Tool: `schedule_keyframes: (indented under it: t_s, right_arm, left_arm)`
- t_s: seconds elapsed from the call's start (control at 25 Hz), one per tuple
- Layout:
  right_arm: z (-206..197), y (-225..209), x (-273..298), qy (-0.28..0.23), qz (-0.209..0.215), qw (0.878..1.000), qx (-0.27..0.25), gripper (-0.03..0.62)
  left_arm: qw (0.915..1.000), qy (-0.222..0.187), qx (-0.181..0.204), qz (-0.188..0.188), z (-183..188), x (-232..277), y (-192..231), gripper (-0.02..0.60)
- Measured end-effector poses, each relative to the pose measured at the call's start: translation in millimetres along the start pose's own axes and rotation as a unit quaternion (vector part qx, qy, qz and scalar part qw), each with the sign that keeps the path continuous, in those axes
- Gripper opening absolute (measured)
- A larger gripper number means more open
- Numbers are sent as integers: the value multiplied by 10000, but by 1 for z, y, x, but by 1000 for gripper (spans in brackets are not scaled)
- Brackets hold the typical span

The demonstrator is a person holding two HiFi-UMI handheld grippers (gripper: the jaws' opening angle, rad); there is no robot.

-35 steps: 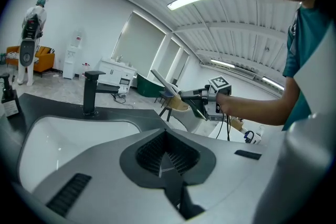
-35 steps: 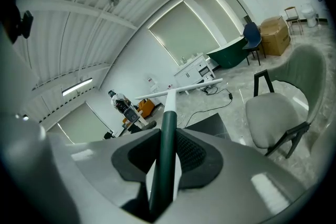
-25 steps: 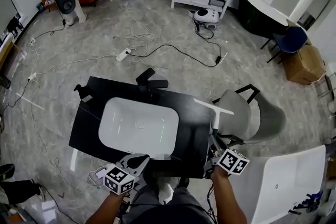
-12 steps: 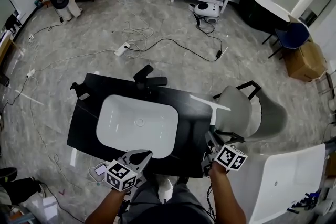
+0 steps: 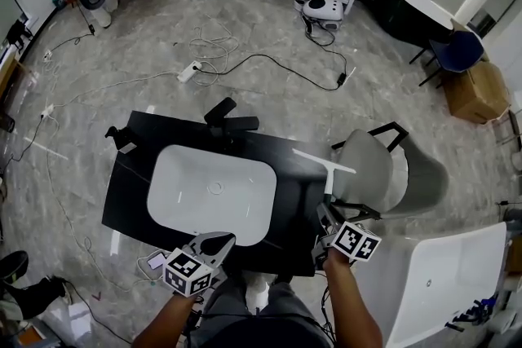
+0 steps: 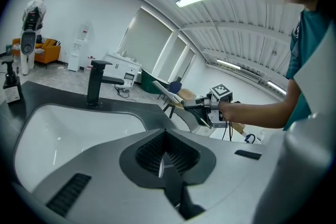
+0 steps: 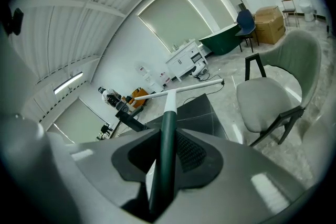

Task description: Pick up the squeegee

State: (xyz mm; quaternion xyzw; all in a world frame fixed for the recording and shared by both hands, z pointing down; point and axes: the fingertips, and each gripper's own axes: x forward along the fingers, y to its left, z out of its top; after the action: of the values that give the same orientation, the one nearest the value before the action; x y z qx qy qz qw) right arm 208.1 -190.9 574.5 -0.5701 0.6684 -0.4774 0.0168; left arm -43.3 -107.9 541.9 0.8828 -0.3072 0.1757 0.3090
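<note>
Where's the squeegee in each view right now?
Head view: squeegee right of centre, at the counter's right edge, in the right gripper.
Left gripper view: centre, white blade ahead of the right gripper.
Right gripper view: centre, green handle between the jaws.
Shared landmark: black faucet.

The counter [image 5: 298, 179] around the basin [image 5: 175, 175] looks like dark polished stone with a faint sheen. The basin is white and glossy, ceramic by the look of it. Behind the basin, the faucet [image 5: 231, 122] is matt black. Right of the basin, the squeegee [image 7: 167, 128] has a smooth dark green handle and a white, plastic-looking head. The right gripper [image 7: 164, 165] has a matt grey plastic shell, its jaws lined with black ribbed pads [image 7: 191, 153]. Further right of the basin, the chair [image 5: 375, 175] has a smooth pale grey shell. The floor [image 5: 269, 45] is shiny, grey and marble-patterned.
</note>
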Motion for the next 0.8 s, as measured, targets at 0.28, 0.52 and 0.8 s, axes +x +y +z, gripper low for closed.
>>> schedule_keyframes:
  t_s: [0.28,0.52,0.8]
  right_arm:
    - [-29,-26,6,488,-76,9987,79,103]
    - [-76,-55,24,932,-425,9936,-484,101]
    - [-83,-59,27,867,-513,9908,-898,101]
  left_arm:
    - [9998,104,-120,-110,-11,17,-3,3]
    - [9950,474,-694,-532,-46,40,-14,3]
    - [9945,609,-687,-507,-77,17,-41,3]
